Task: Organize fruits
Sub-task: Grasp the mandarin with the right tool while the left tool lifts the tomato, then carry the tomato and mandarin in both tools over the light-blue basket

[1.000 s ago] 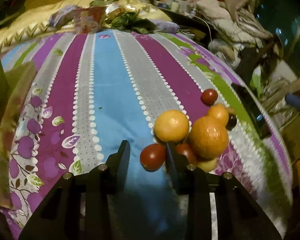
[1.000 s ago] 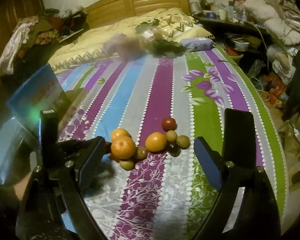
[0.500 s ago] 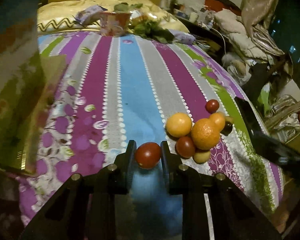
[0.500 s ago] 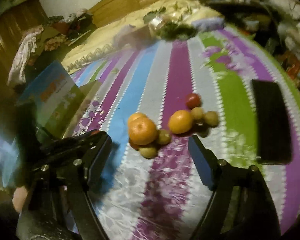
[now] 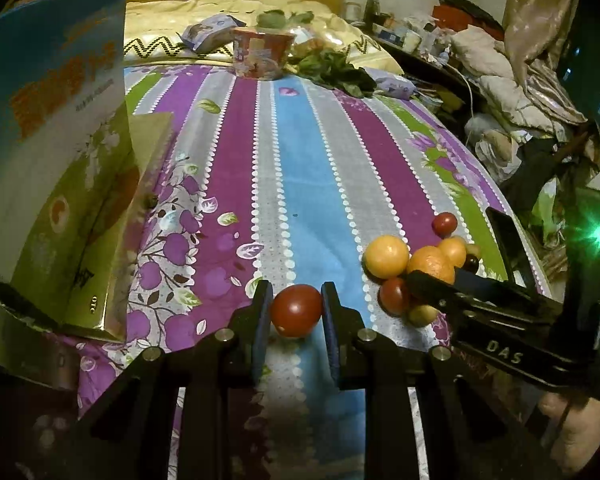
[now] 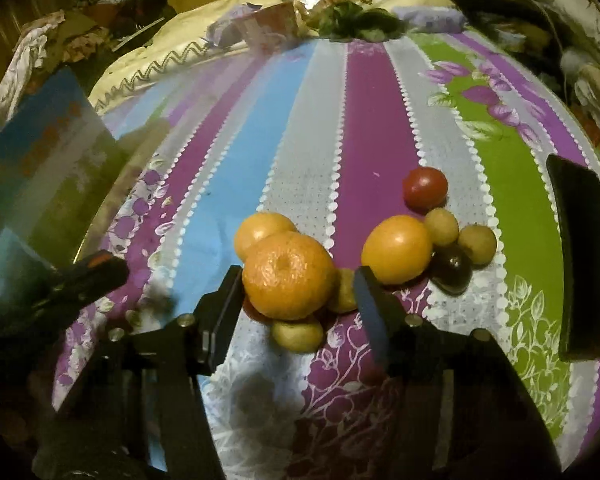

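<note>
Sorting has barely begun: the left gripper (image 5: 296,312) clenches one red tomato (image 5: 296,310), while the right gripper (image 6: 296,288), jaws just closing, seemingly not yet gripping, straddles a mandarin (image 6: 288,276) in the pile at three o'clock.

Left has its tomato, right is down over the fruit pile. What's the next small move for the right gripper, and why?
Probably finish closing the right gripper on the dimpled orange. Its jaws have just been closing and now flank that orange, though the right finger still looks clear of the peel. The left gripper already clamps a red tomato, so nothing there needs doing first.
</note>
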`<state>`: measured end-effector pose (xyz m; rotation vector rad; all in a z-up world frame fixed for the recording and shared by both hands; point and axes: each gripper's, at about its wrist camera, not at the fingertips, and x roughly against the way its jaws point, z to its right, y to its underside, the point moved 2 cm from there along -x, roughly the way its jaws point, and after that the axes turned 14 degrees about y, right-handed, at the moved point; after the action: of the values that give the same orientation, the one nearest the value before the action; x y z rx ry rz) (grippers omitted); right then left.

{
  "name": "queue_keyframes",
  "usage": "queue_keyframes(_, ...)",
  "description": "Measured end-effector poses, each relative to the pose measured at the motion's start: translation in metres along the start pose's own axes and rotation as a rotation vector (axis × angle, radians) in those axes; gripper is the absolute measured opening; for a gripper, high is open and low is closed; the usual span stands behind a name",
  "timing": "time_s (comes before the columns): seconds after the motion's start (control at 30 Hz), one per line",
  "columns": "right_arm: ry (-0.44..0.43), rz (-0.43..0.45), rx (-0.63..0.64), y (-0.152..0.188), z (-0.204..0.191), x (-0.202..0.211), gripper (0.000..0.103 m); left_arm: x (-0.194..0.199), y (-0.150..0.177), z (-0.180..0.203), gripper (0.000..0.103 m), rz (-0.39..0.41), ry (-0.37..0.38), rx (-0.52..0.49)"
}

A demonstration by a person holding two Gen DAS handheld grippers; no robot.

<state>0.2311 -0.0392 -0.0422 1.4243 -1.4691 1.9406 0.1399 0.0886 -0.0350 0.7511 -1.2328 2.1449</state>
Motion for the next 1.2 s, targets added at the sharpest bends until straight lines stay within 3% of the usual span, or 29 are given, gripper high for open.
queue_keyframes(0.07,0.012,0.011,0.01,-0.001,-0.002,0.005,0.043,0.002,-0.001,-0.001,0.024,0.002,0.001,0.012)
queue_keyframes(0.17,0.037,0.062,0.001,-0.005,-0.002,0.029,0.043,0.017,-0.006,0.002,0.024,0.019,-0.009,0.014)
queue_keyframes(0.4,0.099,0.213,-0.038,0.003,0.008,0.117,0.043,0.089,-0.011,0.024,0.024,0.103,-0.05,-0.065)
queue_keyframes(0.63,0.168,0.307,-0.009,0.01,-0.015,0.176,0.043,0.157,-0.006,0.025,0.024,0.164,-0.106,-0.051)
queue_keyframes(0.97,0.129,0.381,0.057,0.01,-0.072,0.219,0.043,0.234,-0.004,0.011,0.024,0.251,-0.128,-0.02)
queue_keyframes(1.2,0.096,0.4,0.094,0.006,-0.112,0.236,0.043,0.284,0.006,-0.026,0.024,0.281,-0.169,0.042)
